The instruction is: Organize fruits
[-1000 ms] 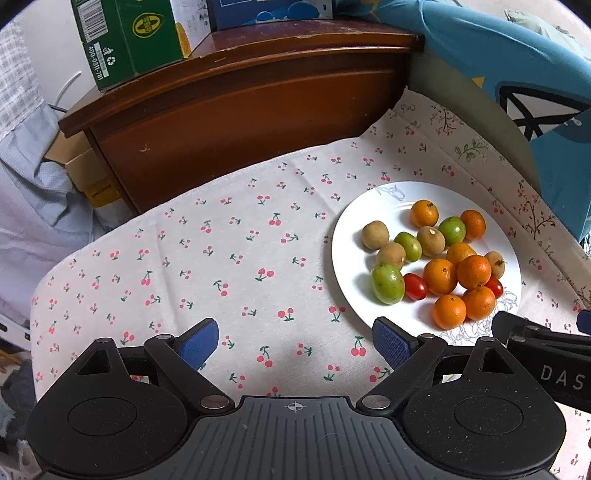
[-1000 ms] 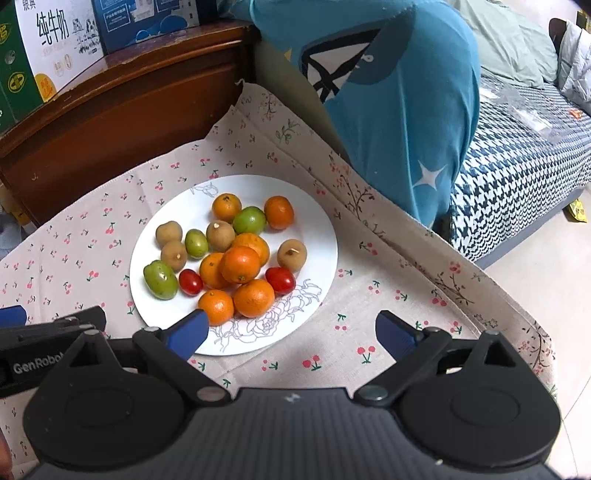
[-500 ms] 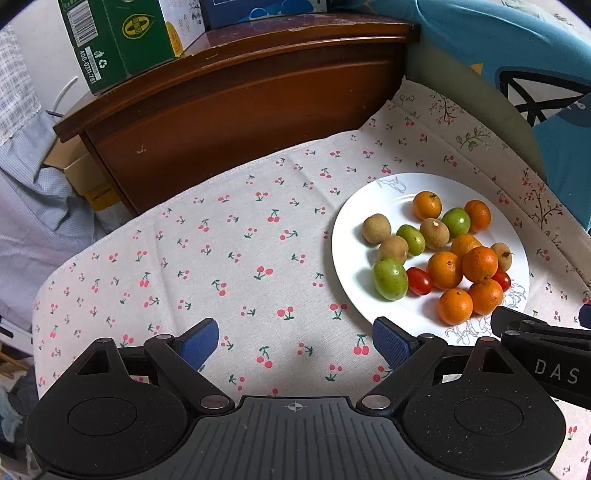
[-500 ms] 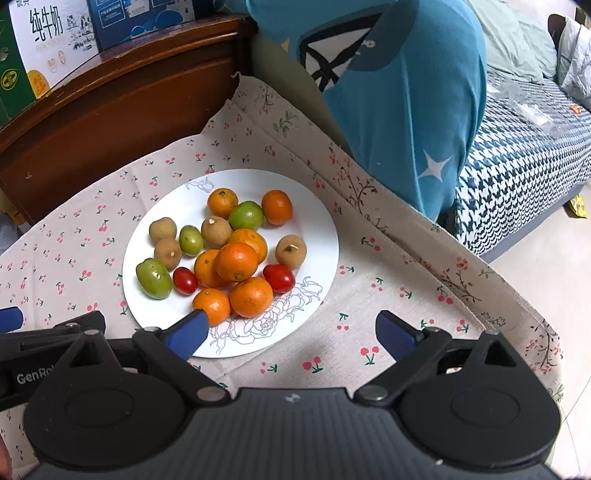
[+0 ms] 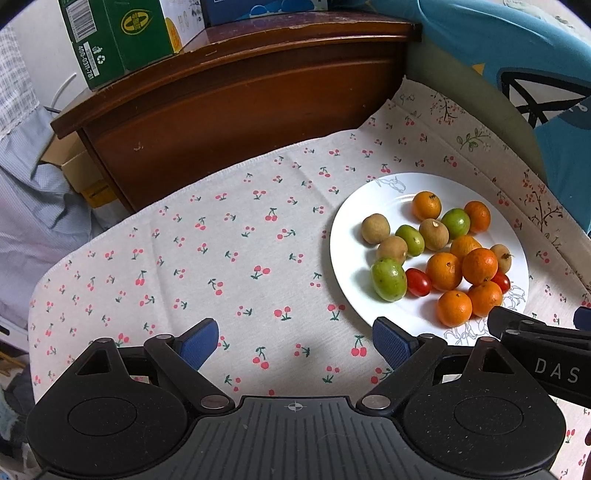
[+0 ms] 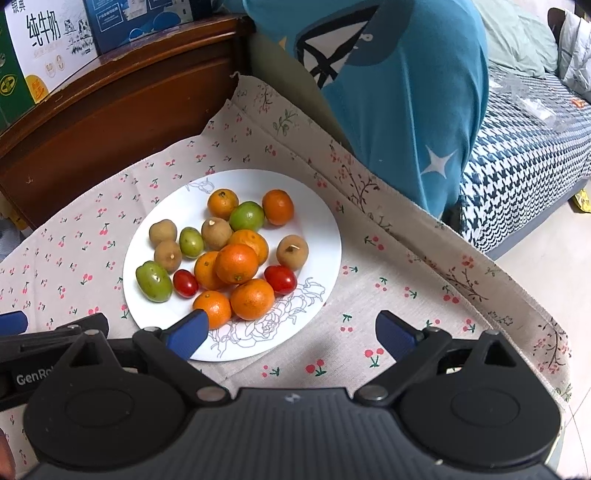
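A white plate (image 5: 351, 236) (image 6: 325, 236) on the cherry-print cloth (image 5: 229, 251) holds a heap of small fruit: several oranges (image 5: 479, 266) (image 6: 236, 263), green fruits (image 5: 388, 279) (image 6: 154, 281), brown longans (image 5: 375, 229) (image 6: 291, 252) and red cherry tomatoes (image 5: 418, 282) (image 6: 280, 279). My left gripper (image 5: 295, 341) hangs open over bare cloth, left of the plate's near rim. My right gripper (image 6: 290, 334) is open over the plate's near edge, its left fingertip (image 6: 186, 334) just short of the nearest orange. Neither holds anything.
A dark wooden cabinet (image 5: 229, 107) stands behind the table, with green and white cartons (image 5: 118, 33) (image 6: 40, 37) on top. A blue-clad cushion or chair back (image 6: 399, 92) rises at the far right edge. A checked bed cover (image 6: 524, 162) lies beyond.
Both grippers have shifted slightly, so the plate sits a little lower and nearer in the right wrist view. The fruit has not moved; both grippers stay open.
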A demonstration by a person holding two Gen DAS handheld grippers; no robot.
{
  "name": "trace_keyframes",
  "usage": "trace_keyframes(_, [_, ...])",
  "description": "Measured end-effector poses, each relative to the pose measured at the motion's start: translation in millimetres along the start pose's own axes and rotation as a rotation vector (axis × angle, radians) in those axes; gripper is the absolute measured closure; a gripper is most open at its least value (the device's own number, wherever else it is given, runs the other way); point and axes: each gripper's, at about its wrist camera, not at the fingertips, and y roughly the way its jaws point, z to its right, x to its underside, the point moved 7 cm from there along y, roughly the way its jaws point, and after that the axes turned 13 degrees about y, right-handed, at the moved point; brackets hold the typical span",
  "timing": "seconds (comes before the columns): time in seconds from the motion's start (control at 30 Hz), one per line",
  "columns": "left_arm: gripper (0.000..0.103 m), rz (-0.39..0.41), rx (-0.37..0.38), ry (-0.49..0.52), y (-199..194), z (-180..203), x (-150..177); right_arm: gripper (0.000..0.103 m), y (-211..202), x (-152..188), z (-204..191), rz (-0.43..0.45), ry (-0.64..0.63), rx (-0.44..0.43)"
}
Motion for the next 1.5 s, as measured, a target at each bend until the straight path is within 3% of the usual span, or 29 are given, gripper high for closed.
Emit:
trace_keyframes(0.83, [0.011, 0.007, -0.028, 0.001, -22.2, -13.0, 15.9, 0.007, -16.2, 12.1, -10.5, 0.011, -0.057, -0.064])
trace_keyframes(1.5, [0.011, -0.035, -0.093, -0.106, -54.7, -54.6, 96.5, 0.006, -43.9, 78.3, -47.1, 0.012, -0.193, -0.227])
